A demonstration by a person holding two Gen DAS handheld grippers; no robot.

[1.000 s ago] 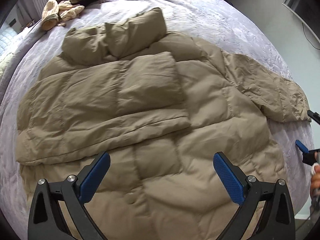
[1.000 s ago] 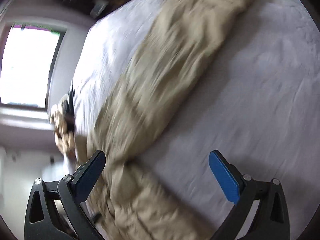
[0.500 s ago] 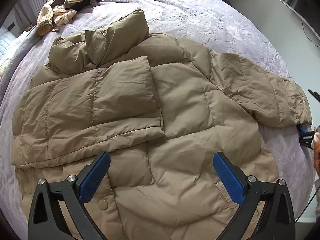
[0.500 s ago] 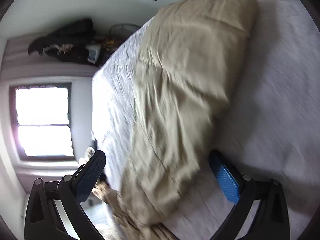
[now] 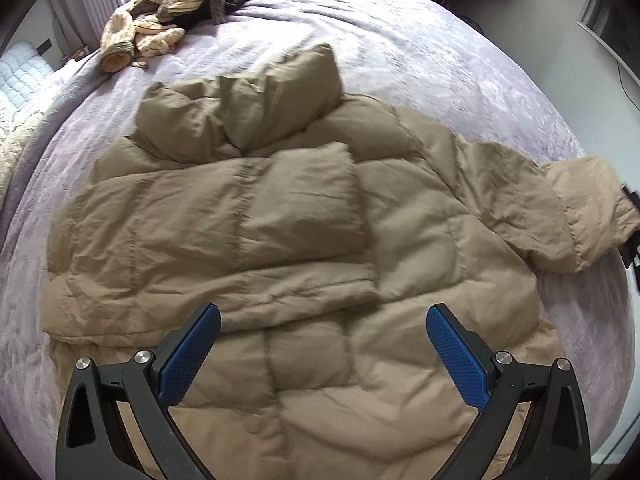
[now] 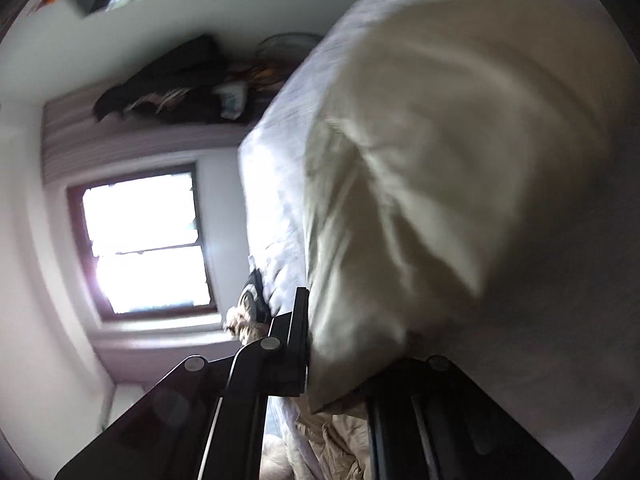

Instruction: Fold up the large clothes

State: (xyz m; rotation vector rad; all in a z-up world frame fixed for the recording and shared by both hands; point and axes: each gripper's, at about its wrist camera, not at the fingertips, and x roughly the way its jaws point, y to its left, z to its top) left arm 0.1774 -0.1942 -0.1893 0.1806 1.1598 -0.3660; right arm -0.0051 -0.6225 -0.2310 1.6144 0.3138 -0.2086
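Observation:
A tan puffer jacket (image 5: 420, 240) lies spread on the lilac bed (image 5: 440, 60), its left sleeve folded across the chest. My left gripper (image 5: 320, 344) is open and empty above the jacket's lower hem. The right sleeve (image 5: 588, 208) reaches the bed's right edge, its cuff a little raised. My right gripper (image 6: 340, 340) is shut on that sleeve's cuff (image 6: 420, 200), which fills the right wrist view. It also shows as a dark shape in the left wrist view (image 5: 632, 224) at the cuff.
A pile of striped and dark clothes (image 5: 168, 20) lies at the bed's far left corner. A window (image 6: 148, 240) and a dark shelf with clutter (image 6: 180, 80) are on the wall beyond the bed.
My right gripper moved onto the right sleeve's cuff and shut on it. The cuff has lifted slightly. The left gripper stayed open over the hem, its view shifting a little.

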